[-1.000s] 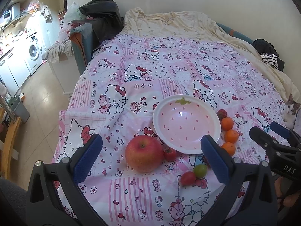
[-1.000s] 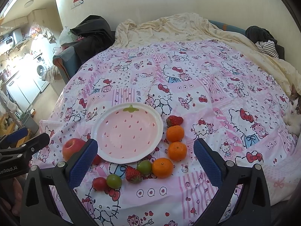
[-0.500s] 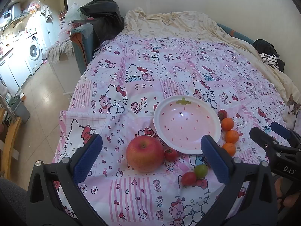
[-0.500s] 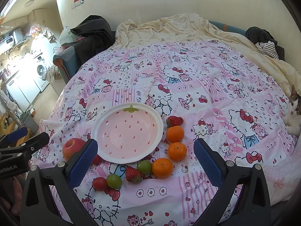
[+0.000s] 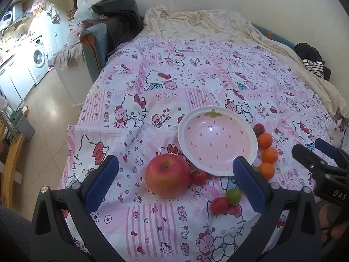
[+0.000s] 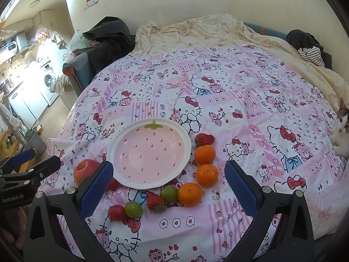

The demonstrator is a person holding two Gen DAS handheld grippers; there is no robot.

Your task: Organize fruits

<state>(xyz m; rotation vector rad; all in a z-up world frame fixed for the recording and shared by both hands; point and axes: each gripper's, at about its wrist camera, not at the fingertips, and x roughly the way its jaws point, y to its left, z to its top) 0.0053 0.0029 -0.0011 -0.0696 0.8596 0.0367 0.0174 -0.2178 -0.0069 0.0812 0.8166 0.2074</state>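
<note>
Left wrist view: the left gripper (image 5: 175, 182) fills the bottom of the frame, its blue-padded fingers (image 5: 101, 182) spread wide and holding nothing. Between them, low centre, a large red apple (image 5: 167, 175) lies on the pink cartoon-print bedspread (image 5: 196, 76), with a small red tomato (image 5: 198, 176) touching its right side. Just above and right sits the round pink strawberry-patterned plate (image 5: 217, 144), with nothing in it. Along the plate's right rim runs a column of three orange mandarins (image 5: 270, 155), topped by what looks like a dark red strawberry (image 5: 259, 129), though it is too small to be sure. Below the plate, a green round fruit (image 5: 233, 195) touches a red cherry tomato (image 5: 219, 204). The right gripper (image 5: 320, 152) pokes in at the right edge.

Right wrist view: the right gripper (image 6: 169, 184) is at the bottom, fingers (image 6: 238, 188) wide apart and empty. The plate (image 6: 149, 152) lies centre-left; the apple (image 6: 85, 171) is at its lower left. Right of the plate a strawberry (image 6: 204, 139) and two mandarins (image 6: 205, 154) descend, a third mandarin (image 6: 189, 194) lower. A second strawberry (image 6: 155, 202) lies between two green fruits (image 6: 169, 193), the tomato (image 6: 117, 212) at the row's left end. The left gripper (image 6: 30, 170) shows at the left edge, and a cat (image 6: 342, 128) at the right edge.
</note>
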